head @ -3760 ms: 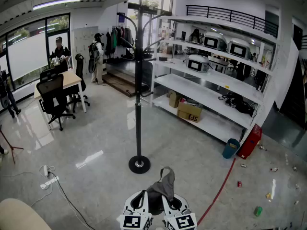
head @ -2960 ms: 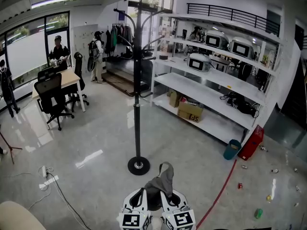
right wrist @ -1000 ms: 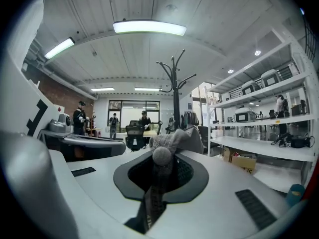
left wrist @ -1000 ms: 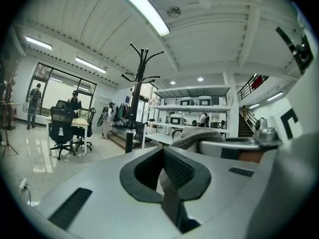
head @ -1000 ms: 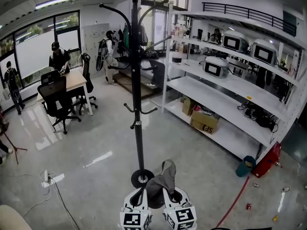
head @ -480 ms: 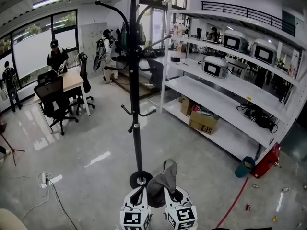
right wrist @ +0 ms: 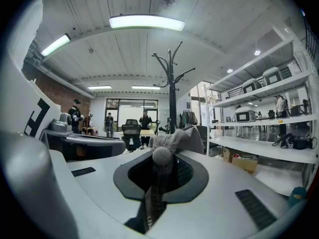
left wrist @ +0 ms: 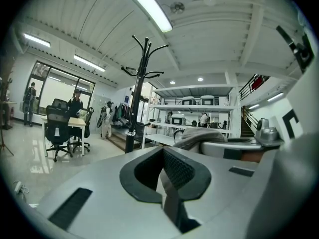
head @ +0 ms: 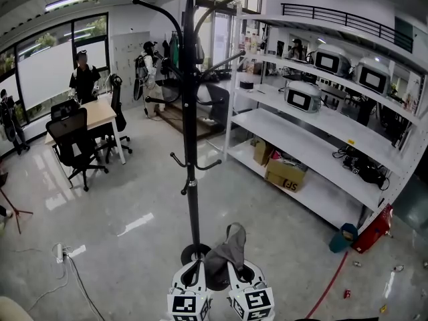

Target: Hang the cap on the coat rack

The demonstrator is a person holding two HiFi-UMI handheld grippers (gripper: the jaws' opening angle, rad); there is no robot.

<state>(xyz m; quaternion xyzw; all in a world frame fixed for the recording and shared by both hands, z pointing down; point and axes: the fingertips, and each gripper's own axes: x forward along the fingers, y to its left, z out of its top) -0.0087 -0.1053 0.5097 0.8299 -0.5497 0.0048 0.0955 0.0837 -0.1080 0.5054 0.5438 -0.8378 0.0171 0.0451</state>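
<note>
Glossy floor (head: 134, 202), white shelving (head: 321, 122), desk (head: 99, 114)

Looking across a glossy pale-grey floor (head: 134, 199), catching streaks of reflected light. Facing tall white metal shelving (head: 314, 122) along the right, carrying grey boxy appliances with dark screens (head: 302, 97) on its upper levels, brown cardboard boxes (head: 285, 174) and a black bag (head: 364, 169) lower down. Noting a teal bucket (head: 342, 236) and a tilted red canister (head: 374, 228) just beside it at the shelving's near end, with a thin red hose (head: 331, 279) trailing over the floor nearby. Finding, at left, a light wooden desk (head: 93, 116) with black swivel chairs (head: 70, 136) drawn up to it, a person in dark clothes (head: 83, 79) standing behind it, another person wearing a backpack (head: 147, 69) standing farther back by a rail of hanging garments (head: 167, 47). Spotting a white power strip (head: 63, 251) with its cable lying at lower left.
</note>
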